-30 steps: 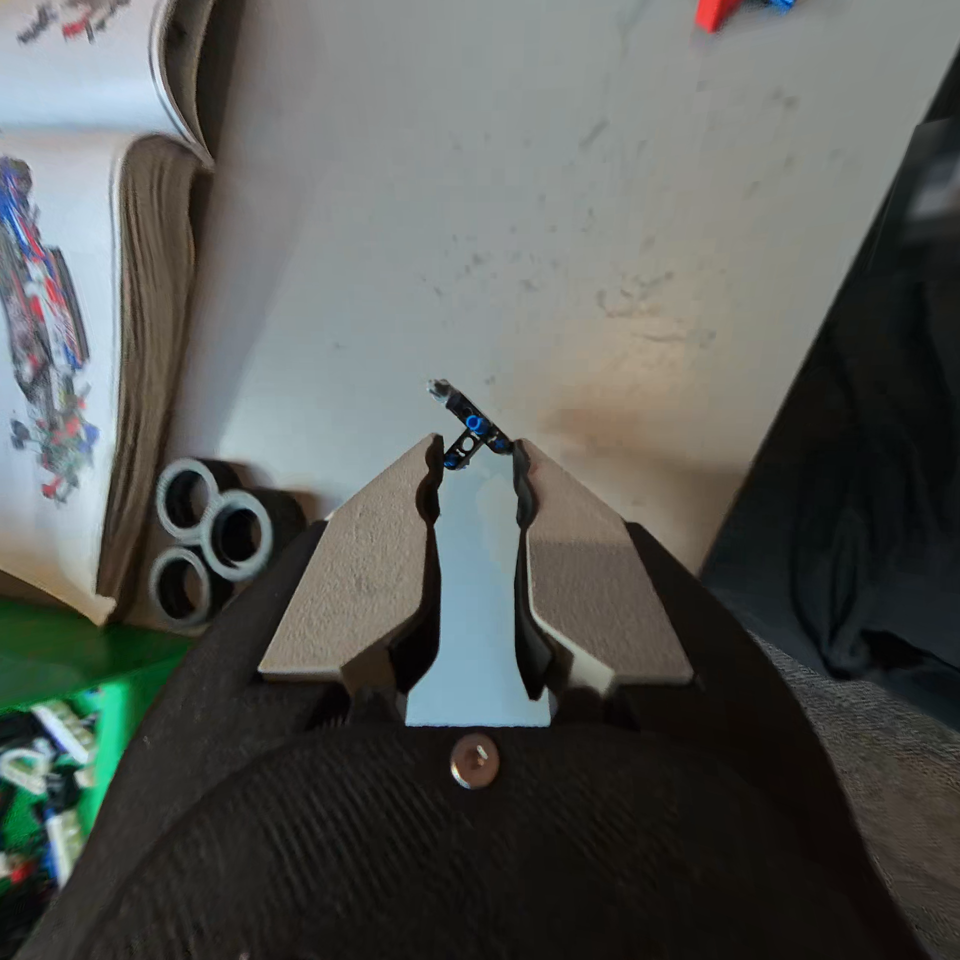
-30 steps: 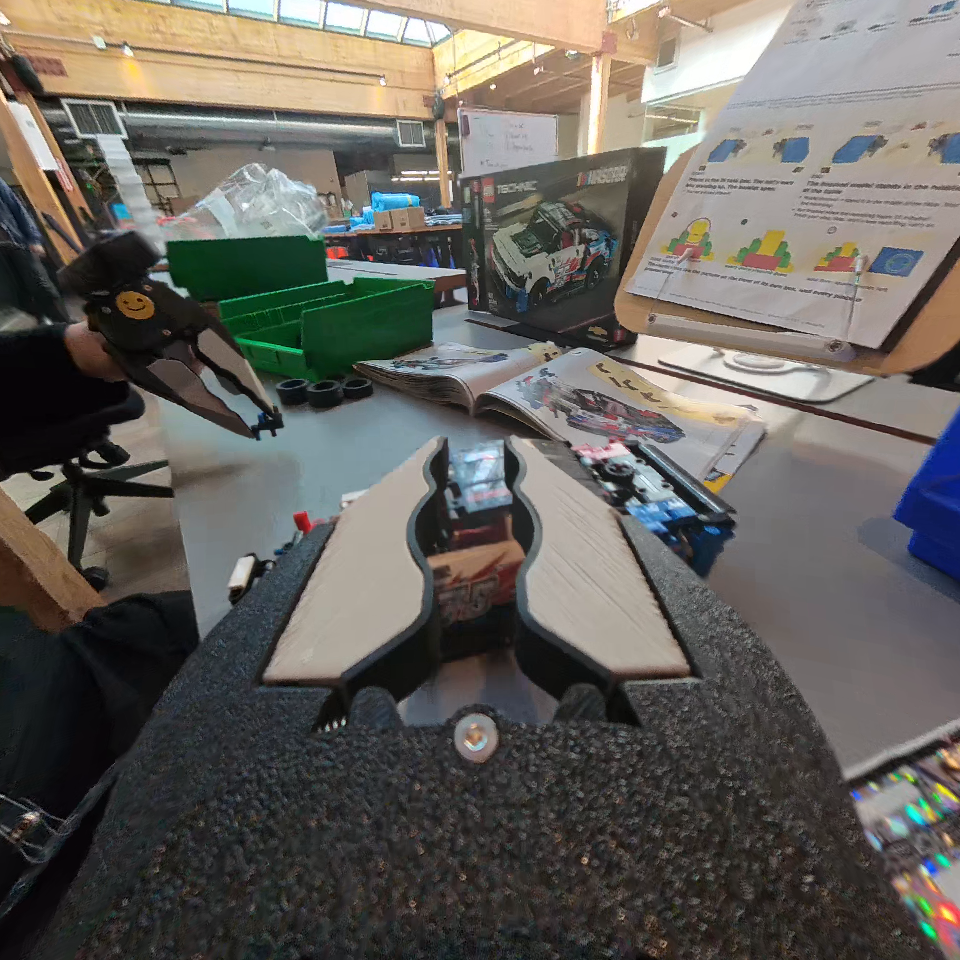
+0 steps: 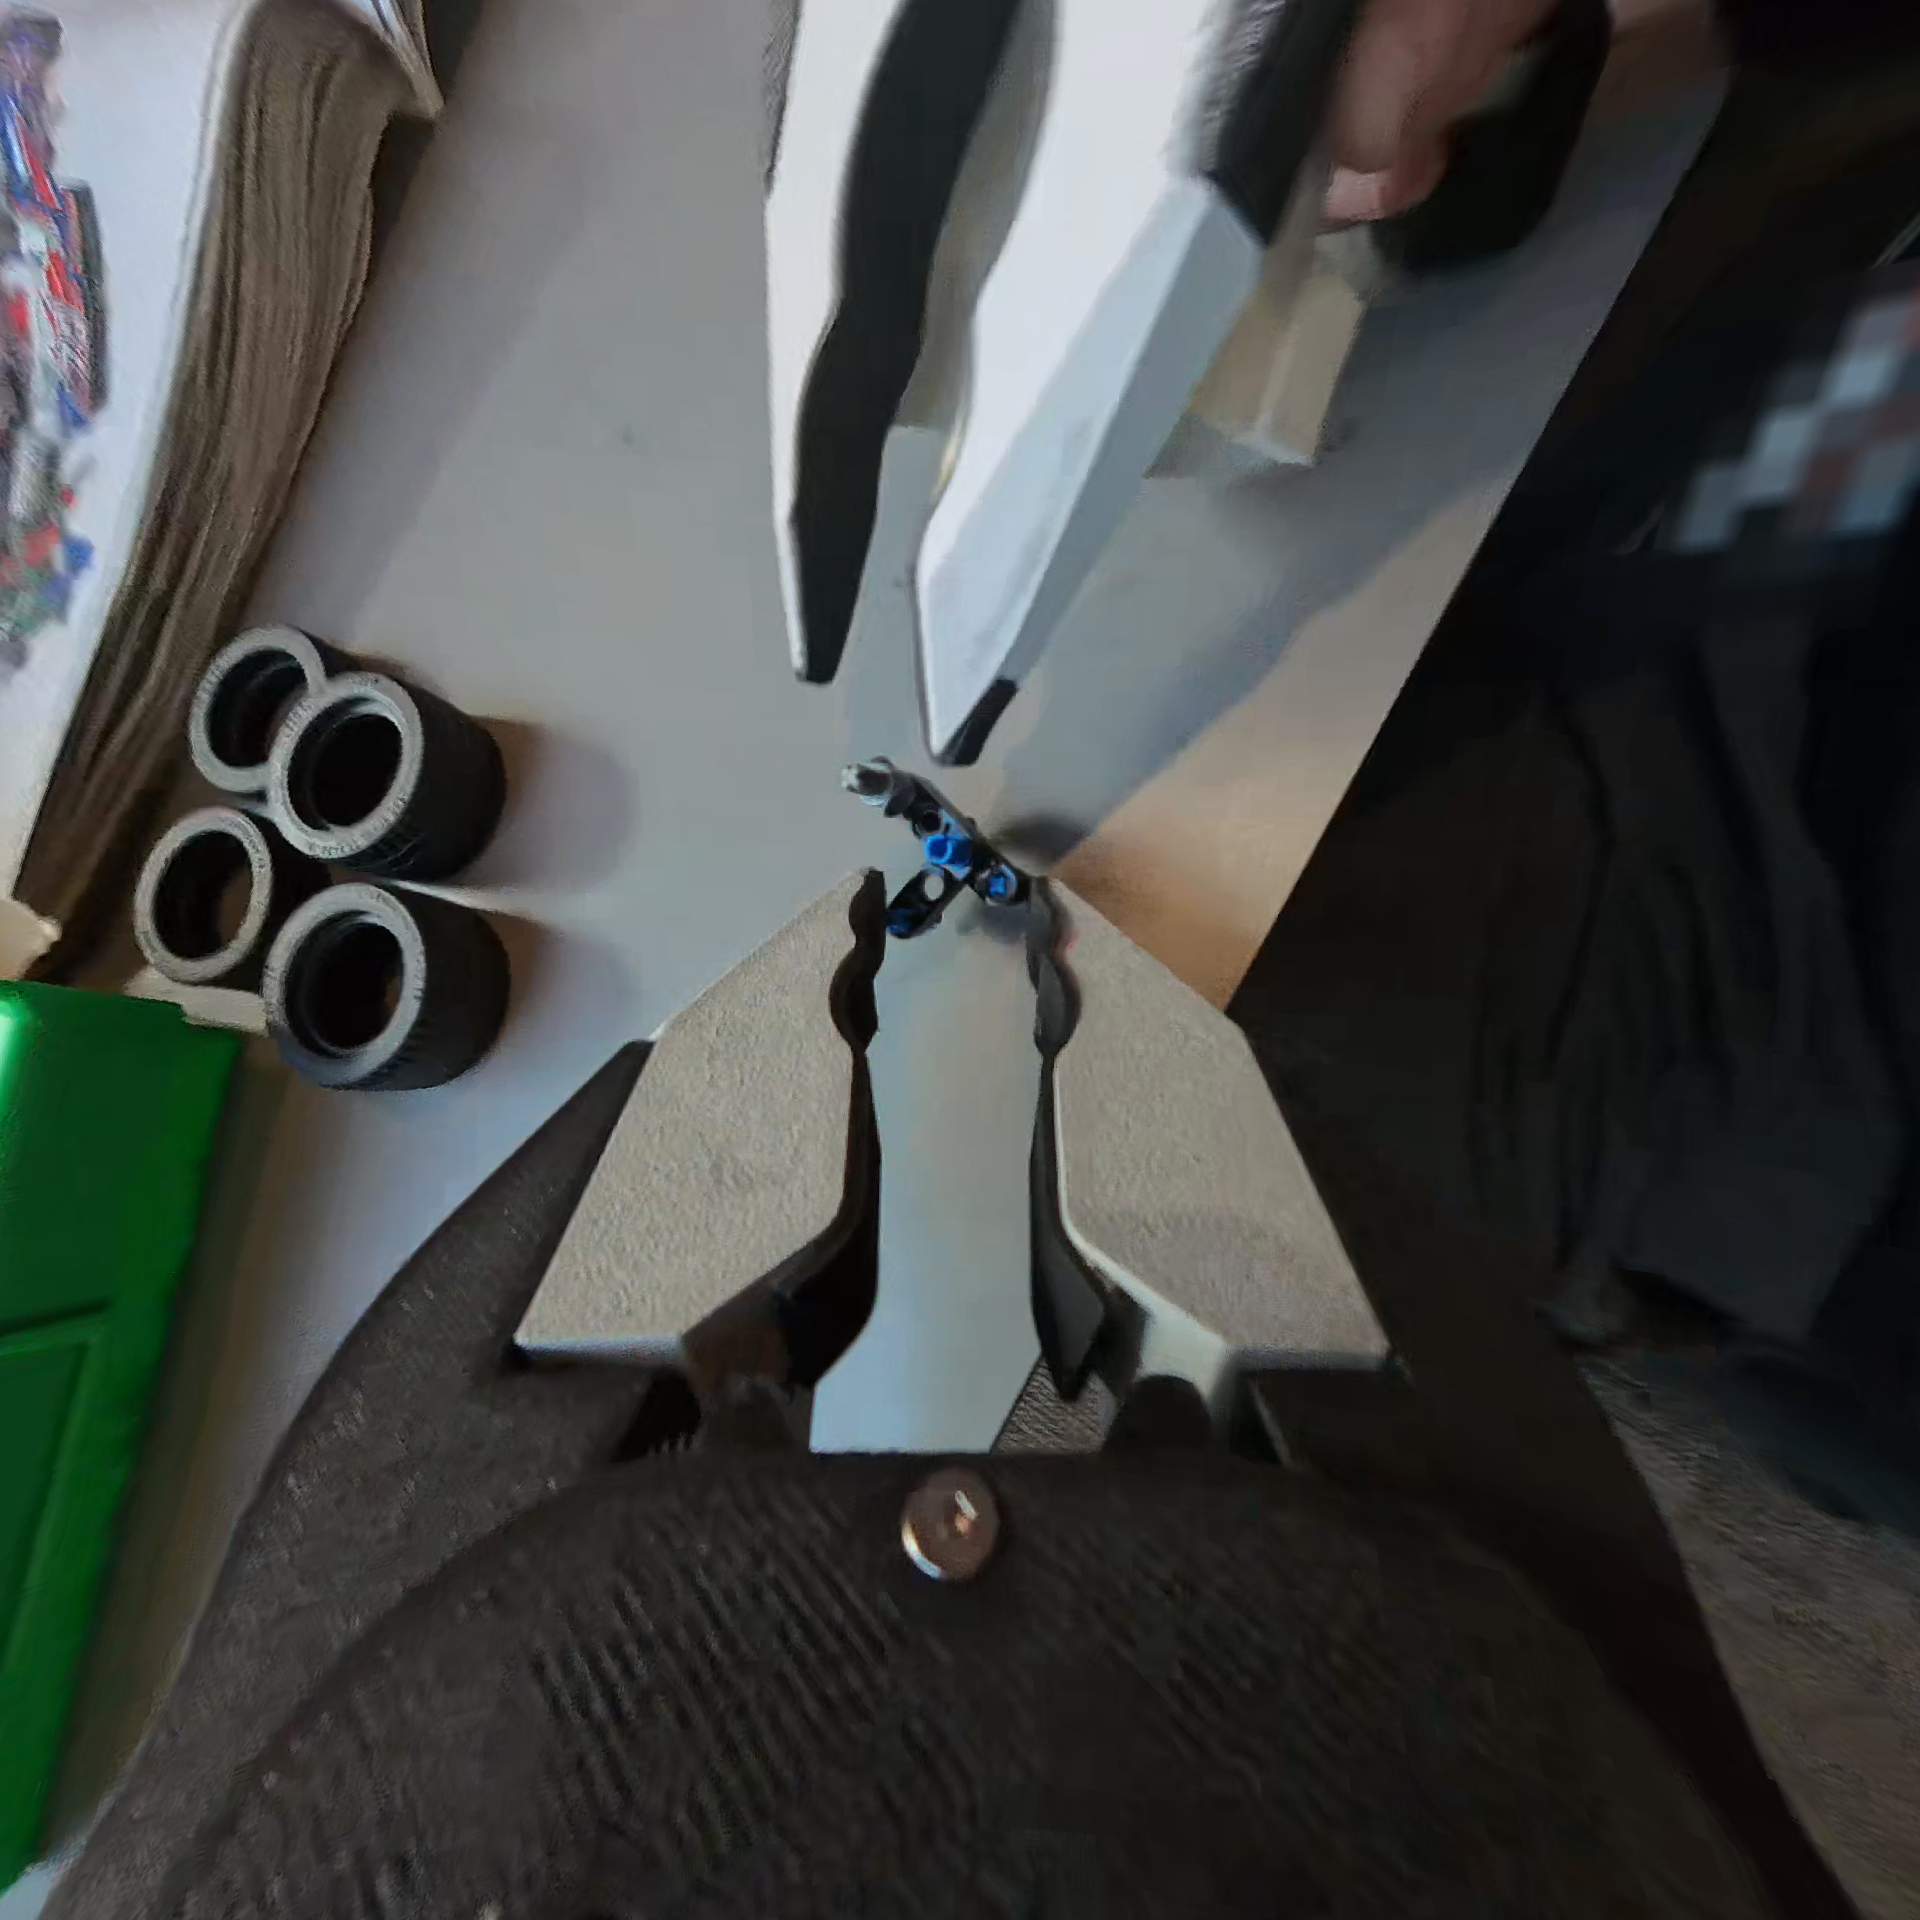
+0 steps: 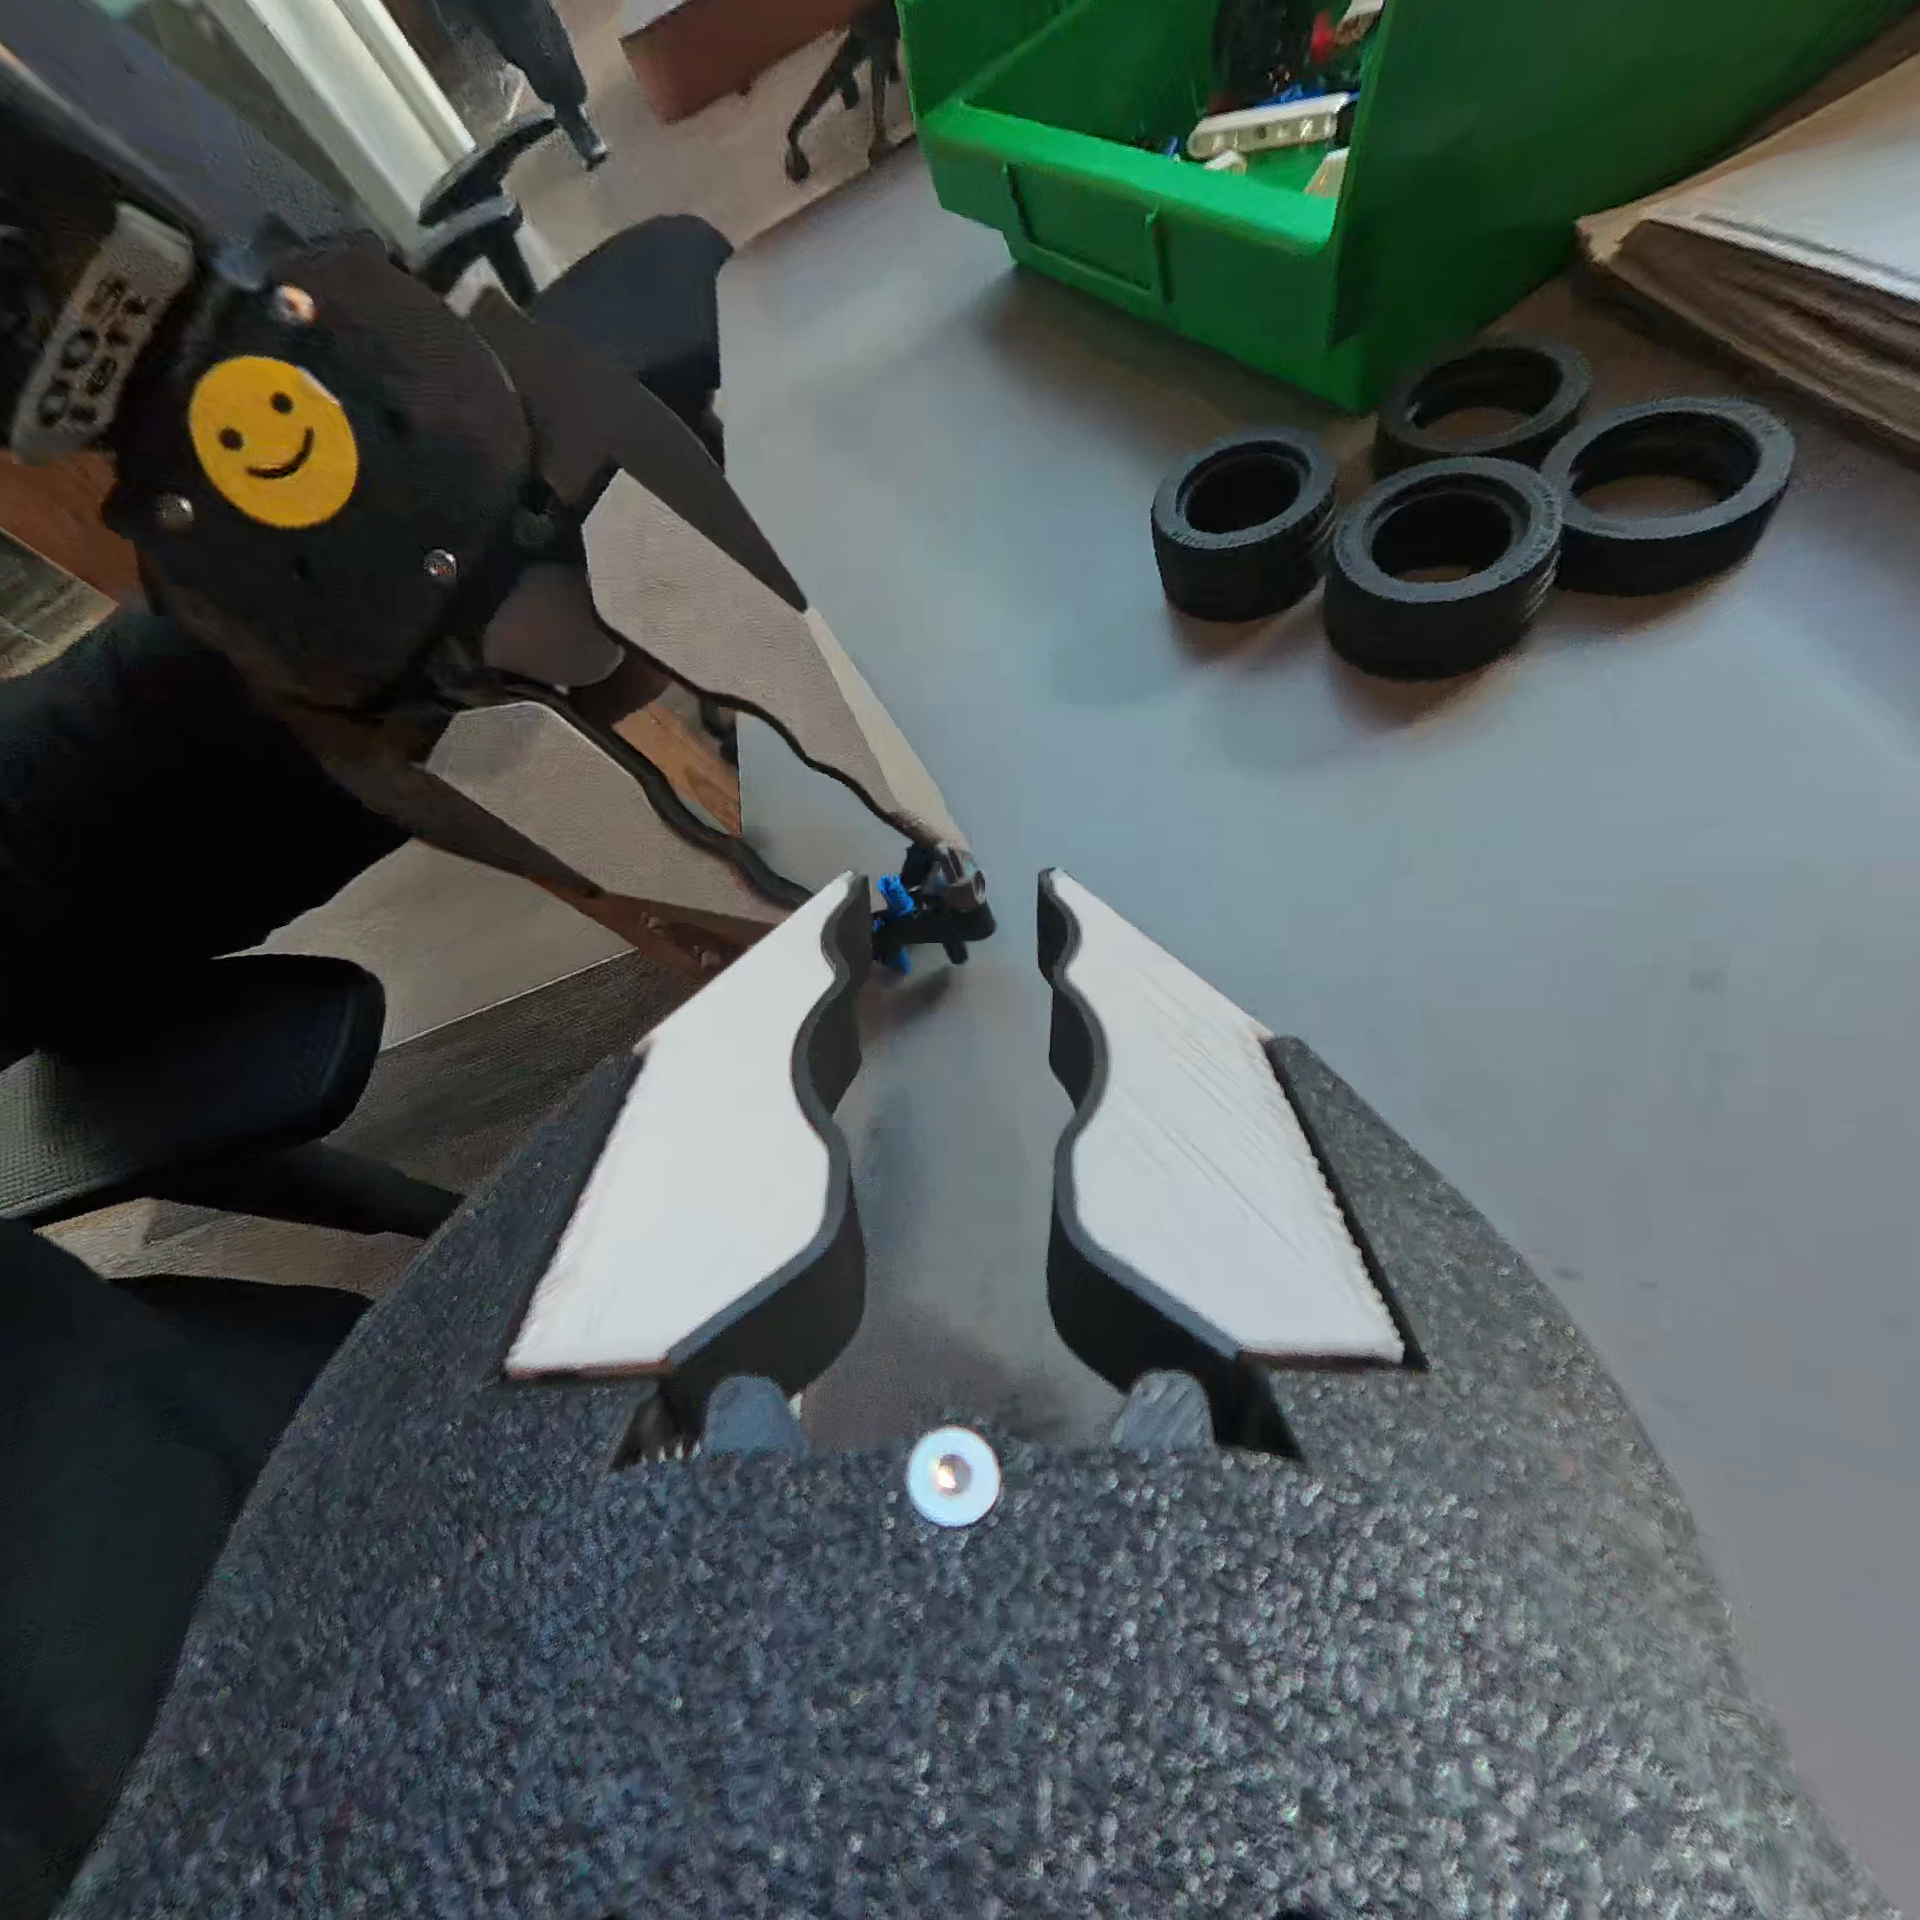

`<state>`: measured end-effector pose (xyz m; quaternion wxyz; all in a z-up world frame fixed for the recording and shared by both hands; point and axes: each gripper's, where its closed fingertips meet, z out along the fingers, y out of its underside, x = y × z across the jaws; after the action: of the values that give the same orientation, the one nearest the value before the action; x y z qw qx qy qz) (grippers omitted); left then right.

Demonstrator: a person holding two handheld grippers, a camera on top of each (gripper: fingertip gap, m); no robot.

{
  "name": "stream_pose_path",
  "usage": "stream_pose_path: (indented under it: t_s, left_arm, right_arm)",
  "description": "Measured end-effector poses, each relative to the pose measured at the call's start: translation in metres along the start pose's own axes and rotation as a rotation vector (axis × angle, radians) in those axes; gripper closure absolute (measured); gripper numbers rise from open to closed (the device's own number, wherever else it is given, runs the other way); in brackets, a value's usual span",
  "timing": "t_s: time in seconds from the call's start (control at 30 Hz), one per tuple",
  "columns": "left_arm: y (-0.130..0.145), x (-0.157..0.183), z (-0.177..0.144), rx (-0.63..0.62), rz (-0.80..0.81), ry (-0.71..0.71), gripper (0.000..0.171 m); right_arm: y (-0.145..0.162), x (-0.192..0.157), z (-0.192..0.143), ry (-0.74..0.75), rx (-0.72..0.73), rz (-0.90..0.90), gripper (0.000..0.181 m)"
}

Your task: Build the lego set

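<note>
A smooth grey table (image 4: 1351,935) fills most of both views, and behind it in the right wrist view a wooden floor with office chairs is seen.

The left gripper (image 3: 951,883) points forward over the table, and its tips pinch a small lego piece (image 3: 940,847). This piece is black with blue pins and a grey end, shaped like a little cross. In the right wrist view the same gripper (image 4: 883,883) comes from the left, tilted downward, and its black body carries a round yellow sticker (image 4: 273,441) with a smiling face. The lego piece (image 4: 930,909) is held above the table, at the tips.

The right gripper (image 4: 951,883) is held just beside the piece, with its jaws apart by a moderate gap and nothing between them. Its left finger (image 4: 748,1091) almost touches the piece. The fingers are pale and flat on top with wavy black inner edges, and the body is rough black plastic. In the left wrist view a hand (image 3: 1423,94) holds this gripper (image 3: 883,696) from the far side, blurred.

Four black rubber tyres (image 4: 1455,520) lie together on the table, far right. Behind them stands a green plastic bin (image 4: 1195,229) with loose parts inside, and beside it an open booklet (image 4: 1787,239) with thick pages.
</note>
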<state>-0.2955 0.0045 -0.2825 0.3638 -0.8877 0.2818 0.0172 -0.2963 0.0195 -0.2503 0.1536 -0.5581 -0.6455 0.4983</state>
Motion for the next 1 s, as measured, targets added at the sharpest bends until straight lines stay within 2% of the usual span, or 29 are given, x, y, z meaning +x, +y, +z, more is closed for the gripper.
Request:
stream_pose_path:
  t_s: [0.13,0.2,0.37,0.5,0.7,0.8,0.9,1.0]
  left_arm:
    - [-0.002,0.001,0.000,0.028,0.090,-0.017,0.146]
    - [-0.002,-0.003,0.001,0.044,0.092,-0.029,0.146]
    - [-0.001,-0.005,0.003,0.075,0.030,-0.008,0.146]
    - [-0.003,-0.007,0.008,0.071,-0.129,0.036,0.140]
    - [-0.006,-0.009,0.014,0.113,-0.291,0.090,0.143]
    - [-0.002,-0.013,0.011,0.110,-0.253,0.071,0.149]
    - [0.006,-0.020,0.005,0.094,-0.224,0.041,0.149]
    - [0.011,-0.023,0.003,0.099,-0.221,0.034,0.149]
  right_arm:
    - [0.000,0.003,0.016,-0.006,-0.065,0.005,0.148]
    - [0.005,0.007,0.023,0.009,-0.125,-0.011,0.149]
    - [0.005,0.003,0.030,-0.036,-0.146,0.004,0.164]
    - [0.003,0.009,0.030,-0.005,-0.139,0.001,0.172]
    - [0.004,0.016,0.030,0.013,-0.143,0.045,0.170]
    - [-0.005,0.021,0.025,0.037,-0.081,0.055,0.175]
    - [-0.017,0.034,0.011,0.074,0.018,0.087,0.175]
    - [-0.008,0.037,0.007,0.042,-0.018,0.143,0.171]
